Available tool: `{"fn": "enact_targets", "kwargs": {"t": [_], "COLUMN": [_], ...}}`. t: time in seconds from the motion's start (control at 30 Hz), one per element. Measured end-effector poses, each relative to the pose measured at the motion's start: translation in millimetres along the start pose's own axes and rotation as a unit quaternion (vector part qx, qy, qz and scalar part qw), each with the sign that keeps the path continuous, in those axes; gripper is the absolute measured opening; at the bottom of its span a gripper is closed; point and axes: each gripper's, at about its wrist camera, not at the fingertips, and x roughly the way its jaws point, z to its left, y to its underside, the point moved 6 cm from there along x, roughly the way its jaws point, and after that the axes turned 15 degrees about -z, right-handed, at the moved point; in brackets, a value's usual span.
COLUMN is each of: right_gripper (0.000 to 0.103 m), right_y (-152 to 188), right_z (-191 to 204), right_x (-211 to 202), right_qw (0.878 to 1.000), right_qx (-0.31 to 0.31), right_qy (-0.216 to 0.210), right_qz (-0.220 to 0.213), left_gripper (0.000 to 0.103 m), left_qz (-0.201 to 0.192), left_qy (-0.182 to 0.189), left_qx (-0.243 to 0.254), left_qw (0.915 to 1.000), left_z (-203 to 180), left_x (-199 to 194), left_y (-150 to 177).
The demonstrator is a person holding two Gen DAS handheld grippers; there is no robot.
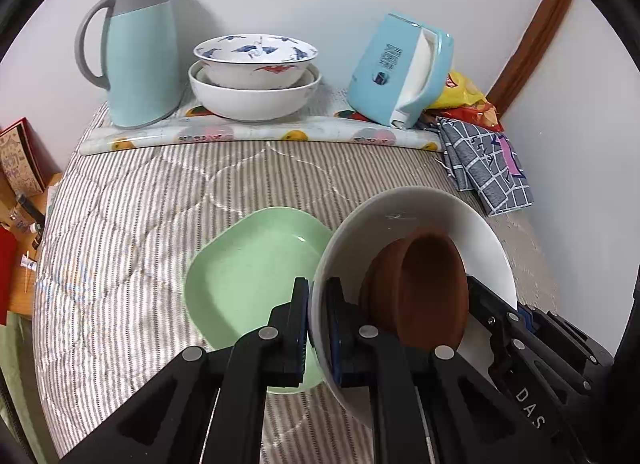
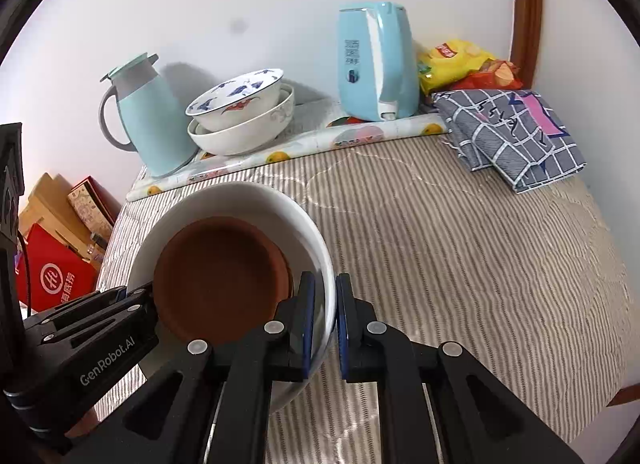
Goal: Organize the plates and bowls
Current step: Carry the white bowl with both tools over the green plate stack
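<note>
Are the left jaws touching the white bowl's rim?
Touching. The left wrist view shows the left gripper closed on the white bowl, its wall pinched between the pads.

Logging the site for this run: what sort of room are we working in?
Probably a home bedroom or spare room used as a makeshift kitchen corner: the dishes sit on a striped quilt, with a thermos jug and an electric kettle on a fruit-print mat by the wall.

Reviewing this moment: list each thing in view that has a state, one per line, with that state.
Left gripper: shut on white bowl rim.
Right gripper: shut on opposite rim.
White bowl: held by both, tilted.
Brown dish: nested inside white bowl.
Green plate: flat on quilt.
Patterned bowl: stacked in plain bowl.
Flask: upright, lid closed.
Kettle: upright.
</note>
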Motion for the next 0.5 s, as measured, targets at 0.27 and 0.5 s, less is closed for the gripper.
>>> {"fn": "enact_targets", "kwargs": {"t": [0.27, 0.5], "right_gripper": [0.010, 0.010], "right_y": [2.2, 7.8], "right_z": [18.2, 32.0], "right_x": [9.4, 23.7], "right_qw": [1.000, 1.000], "right_qx": [-0.005, -0.005], "right_qy": [-0.007, -0.014], "right_qz": [0.001, 0.010], "left_gripper": [0.009, 0.009], "left_qz": [0.003, 0.009], "left_qy": [-0.009, -0.018], "left_qx": [-0.005, -0.010], "left_qw": [0.9999, 0.9998], "left_z": [19.2, 37.7], "left_x": [3.5, 10.1], "left_y": [-0.3, 0.9]}}
